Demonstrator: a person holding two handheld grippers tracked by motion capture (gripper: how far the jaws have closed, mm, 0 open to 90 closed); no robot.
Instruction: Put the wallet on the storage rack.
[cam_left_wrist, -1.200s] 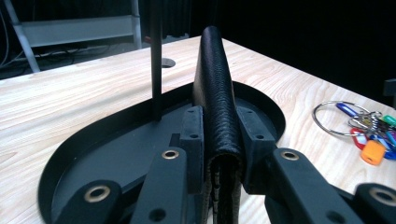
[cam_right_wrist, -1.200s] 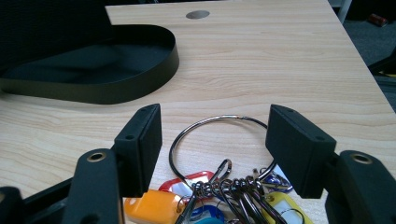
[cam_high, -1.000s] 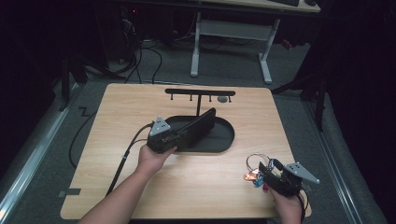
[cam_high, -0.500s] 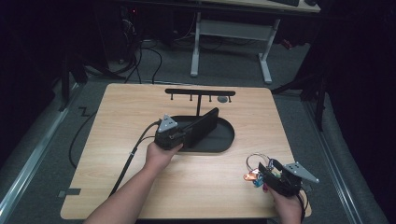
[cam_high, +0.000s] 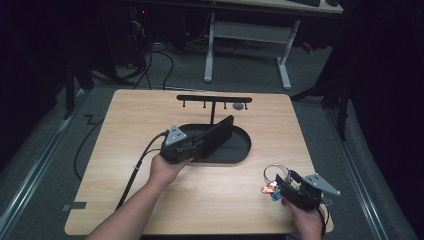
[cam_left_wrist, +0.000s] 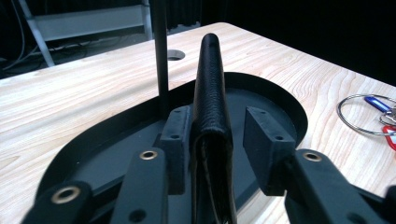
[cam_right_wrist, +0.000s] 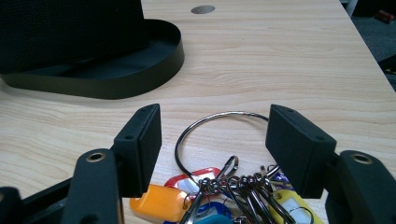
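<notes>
Wallet being let go in the tray, key bunch waiting at the front edge

Nearest, at 5 o'clock, the key ring (cam_right_wrist: 219, 140) is framed by the spread jaws of the right gripper (cam_high: 290, 189), untouched. At centre, the wallet (cam_left_wrist: 211, 116) stands on edge in the black tray (cam_high: 240, 150); the left gripper (cam_high: 200, 145) has just been opening, one pad touching, the other apart. Beyond, at 12 o'clock, a hook stand (cam_high: 214, 99) rises. Next, a clean backward withdrawal seems needed, without tipping the wallet.
</notes>
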